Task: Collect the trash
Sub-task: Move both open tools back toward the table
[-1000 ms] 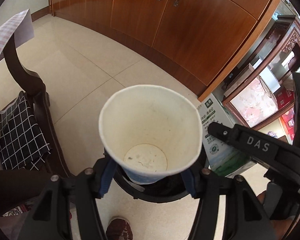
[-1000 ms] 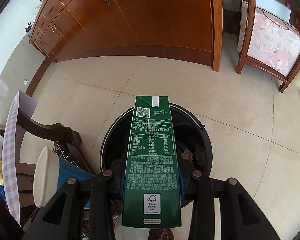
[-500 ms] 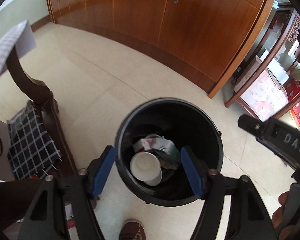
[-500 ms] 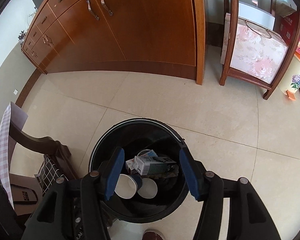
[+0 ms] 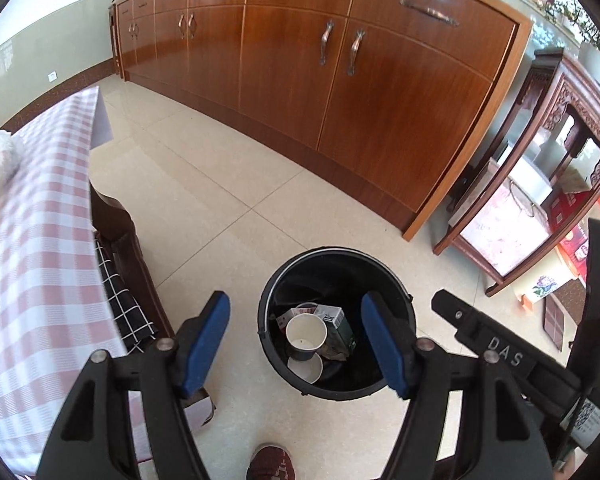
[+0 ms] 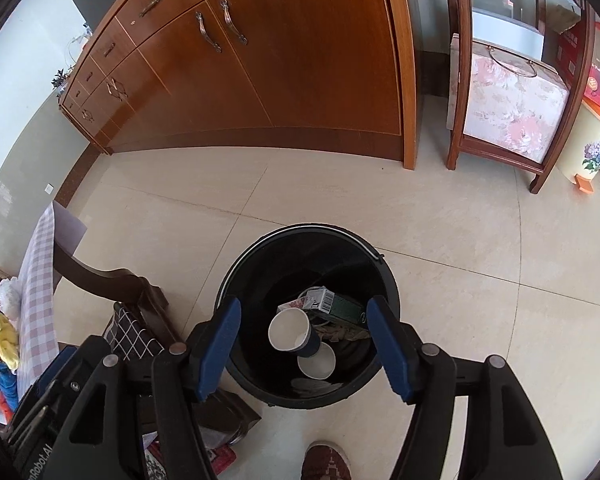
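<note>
A black bin stands on the tiled floor below both grippers. Inside it lie a white paper cup with a blue outside, a second cup and a green milk carton. My left gripper hovers above the bin, open, with nothing between its blue pads. The right wrist view shows the same bin, cup and carton. My right gripper hangs over the bin with its jaws opening and nothing between them.
A table with a pink checked cloth and a dark wooden chair with a checked cushion stand to the left. A long wooden cabinet runs along the back. A carved stand with a floral box is at the right. A person's shoe is near the bin.
The left gripper let go of the paper cup and the right let go of the green carton; both now lie in the bin. Both grippers have risen and their jaws have widened.
</note>
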Available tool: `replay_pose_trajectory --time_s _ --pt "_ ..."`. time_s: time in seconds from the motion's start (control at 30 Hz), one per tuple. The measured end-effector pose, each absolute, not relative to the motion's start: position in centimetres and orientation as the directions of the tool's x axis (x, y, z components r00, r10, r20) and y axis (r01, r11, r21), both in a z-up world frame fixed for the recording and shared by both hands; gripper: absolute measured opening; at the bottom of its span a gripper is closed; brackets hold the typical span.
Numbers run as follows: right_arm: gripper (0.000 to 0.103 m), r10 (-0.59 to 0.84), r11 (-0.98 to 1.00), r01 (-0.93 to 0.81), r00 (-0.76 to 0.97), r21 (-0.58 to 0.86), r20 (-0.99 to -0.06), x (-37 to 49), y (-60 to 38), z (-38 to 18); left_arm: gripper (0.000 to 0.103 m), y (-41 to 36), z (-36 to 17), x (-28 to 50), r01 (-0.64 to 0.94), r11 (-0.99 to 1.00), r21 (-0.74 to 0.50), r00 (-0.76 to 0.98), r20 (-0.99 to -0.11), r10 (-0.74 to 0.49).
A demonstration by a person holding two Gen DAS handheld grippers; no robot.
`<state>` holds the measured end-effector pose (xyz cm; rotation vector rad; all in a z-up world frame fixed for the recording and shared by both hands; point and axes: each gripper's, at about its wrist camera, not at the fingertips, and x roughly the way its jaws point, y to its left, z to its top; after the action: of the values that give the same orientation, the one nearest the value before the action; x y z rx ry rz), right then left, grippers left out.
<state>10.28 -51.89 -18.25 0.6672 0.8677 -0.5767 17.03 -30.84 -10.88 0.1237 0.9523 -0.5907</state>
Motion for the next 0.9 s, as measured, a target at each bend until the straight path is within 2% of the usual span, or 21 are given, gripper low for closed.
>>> replay_pose_trajectory --time_s 0.27,0.43,0.9 --pt "0.071 -0.171 0.743 0.584 0.637 0.326 -0.751 10.1 -47.3 -12.7 0.070 -25.4 -7.2 16.6 0.450 0.881 -0.146 0.537 -0.744 -0.398" --pt "0.071 -0.094 0.810 0.465 0.705 0.357 -0.703 11.7 -43.1 -10.2 0.070 -21.7 -5.7 17.1 0.390 0.913 -0.122 0.596 -0.722 -0.351" --pt "0.071 0.066 0.925 0.206 0.740 0.319 -0.670 17.1 -30.5 -8.4 0.070 -10.1 -4.9 18.2 0.180 0.977 -0.110 0.690 -0.694 -0.205"
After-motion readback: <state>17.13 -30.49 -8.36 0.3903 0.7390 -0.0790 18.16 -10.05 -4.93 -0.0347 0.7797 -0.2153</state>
